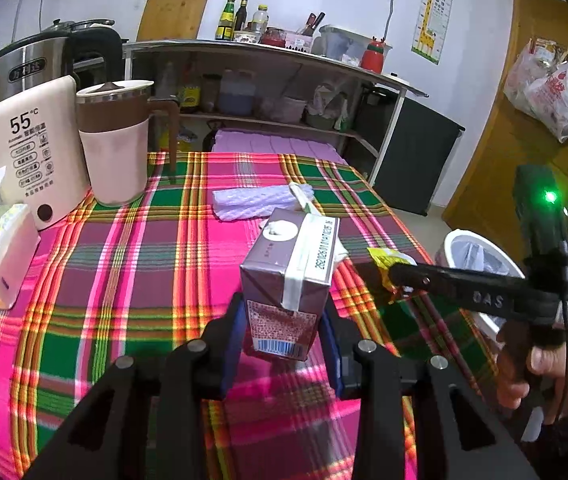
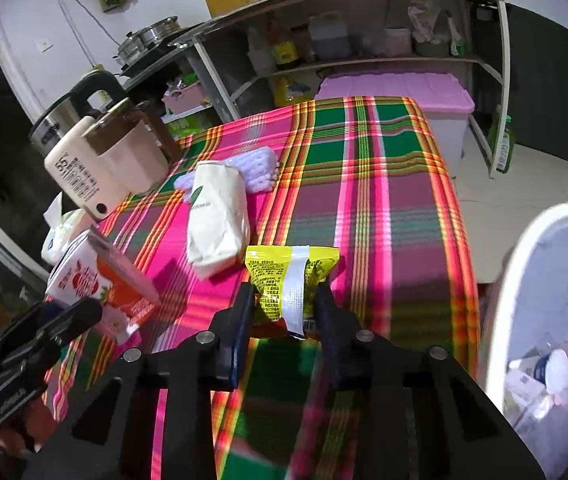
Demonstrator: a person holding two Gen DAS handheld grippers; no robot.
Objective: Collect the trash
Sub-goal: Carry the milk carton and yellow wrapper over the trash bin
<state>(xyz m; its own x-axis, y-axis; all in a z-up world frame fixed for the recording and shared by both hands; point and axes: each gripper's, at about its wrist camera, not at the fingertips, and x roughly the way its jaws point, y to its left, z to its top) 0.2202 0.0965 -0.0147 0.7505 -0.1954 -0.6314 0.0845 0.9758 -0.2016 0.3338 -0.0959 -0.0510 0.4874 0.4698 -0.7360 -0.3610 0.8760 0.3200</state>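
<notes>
plaid tablecloth (image 1: 124, 280) | left gripper (image 1: 284, 336) fingers clamp drink carton (image 1: 287, 280) | right gripper (image 2: 284, 312) fingers clamp yellow packet (image 2: 284, 276)

The cream warmer box (image 1: 34, 148) reads "55°C" in large black figures, with small print below too fine to read. The top flap of the purple drink carton (image 1: 287, 280) carries a printed string of digits that looks like "2920260101", not wholly sure. The black arm of the right gripper (image 1: 379, 270) bears the letters "DAS".
</notes>
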